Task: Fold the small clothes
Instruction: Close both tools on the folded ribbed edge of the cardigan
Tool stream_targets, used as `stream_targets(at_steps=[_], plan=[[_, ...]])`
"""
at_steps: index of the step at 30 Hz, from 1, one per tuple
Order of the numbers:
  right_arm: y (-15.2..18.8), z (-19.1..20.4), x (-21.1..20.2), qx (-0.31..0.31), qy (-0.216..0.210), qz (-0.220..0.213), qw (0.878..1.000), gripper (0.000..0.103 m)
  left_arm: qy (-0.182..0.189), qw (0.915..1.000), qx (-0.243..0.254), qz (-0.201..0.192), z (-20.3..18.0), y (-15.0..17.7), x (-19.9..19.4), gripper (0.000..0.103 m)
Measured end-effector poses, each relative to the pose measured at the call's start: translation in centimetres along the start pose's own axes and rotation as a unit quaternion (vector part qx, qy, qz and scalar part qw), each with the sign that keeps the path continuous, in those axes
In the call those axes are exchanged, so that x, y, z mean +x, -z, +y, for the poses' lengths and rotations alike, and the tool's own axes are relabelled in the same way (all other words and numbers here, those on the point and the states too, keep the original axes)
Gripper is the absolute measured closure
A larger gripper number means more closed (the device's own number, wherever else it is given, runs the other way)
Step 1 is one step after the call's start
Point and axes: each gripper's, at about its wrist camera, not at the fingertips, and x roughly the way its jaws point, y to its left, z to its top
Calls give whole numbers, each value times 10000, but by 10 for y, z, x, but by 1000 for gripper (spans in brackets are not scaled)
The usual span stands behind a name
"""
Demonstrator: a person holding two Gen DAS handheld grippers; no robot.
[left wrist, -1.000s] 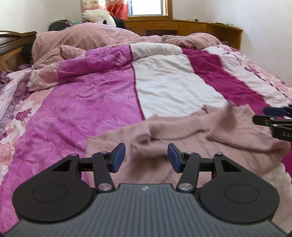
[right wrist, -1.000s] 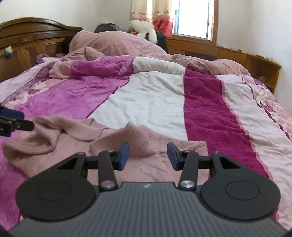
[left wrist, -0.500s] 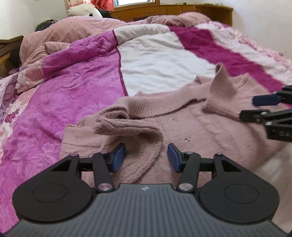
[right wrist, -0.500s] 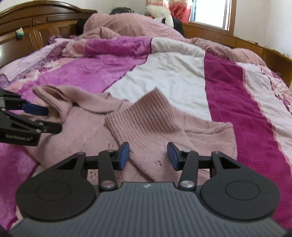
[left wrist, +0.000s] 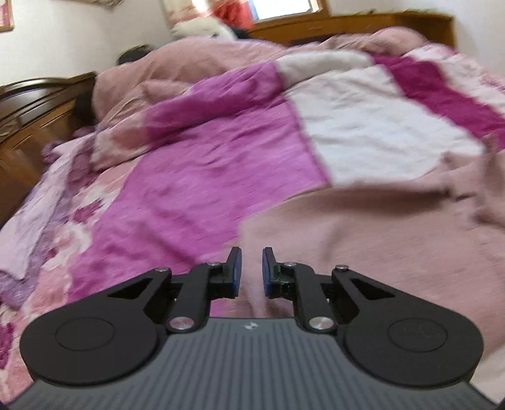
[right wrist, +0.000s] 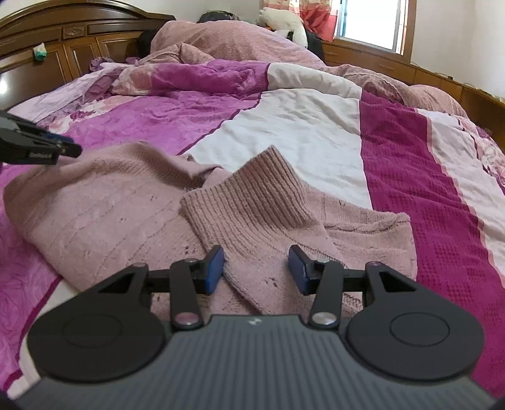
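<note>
A dusty-pink knitted sweater (right wrist: 132, 208) lies spread on the bed quilt (right wrist: 300, 126), with a ribbed sleeve (right wrist: 255, 202) folded over its middle. My right gripper (right wrist: 255, 271) is open, its blue pads on either side of the sleeve's near end. My left gripper (left wrist: 251, 271) has its jaws closed on a pinch of the sweater (left wrist: 363, 233) at its left edge; that view is blurred. The left gripper also shows in the right wrist view (right wrist: 60, 148) at the sweater's far-left corner.
The quilt has magenta, white and dark-pink stripes. A heaped pink blanket (right wrist: 227, 38) and a wooden headboard (right wrist: 63, 34) are at the far end. A wooden ledge (right wrist: 442, 79) and a window (right wrist: 372, 22) are at the back right.
My left gripper has narrowed from open to closed on the sweater's edge and swung left, blurring its view. The bunched left sleeve now lies flatter. My right gripper stays open over the ribbed sleeve.
</note>
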Motion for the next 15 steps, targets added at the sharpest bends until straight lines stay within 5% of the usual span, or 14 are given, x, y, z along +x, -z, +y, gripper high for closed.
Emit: stream_targets(at_steps=[6, 12, 15], plan=[[-10, 4, -11, -135, -80, -153, 9998, 55, -18, 9984, -522, 232, 32, 9, 3, 87], [-14, 9, -7, -353, -137, -109, 9992, 55, 911, 9889, -1164, 169, 41, 0, -3, 85], [-11, 11, 1, -362, -46, 41, 9993, 55, 848, 9863, -1386, 288, 40, -1, 6, 75]])
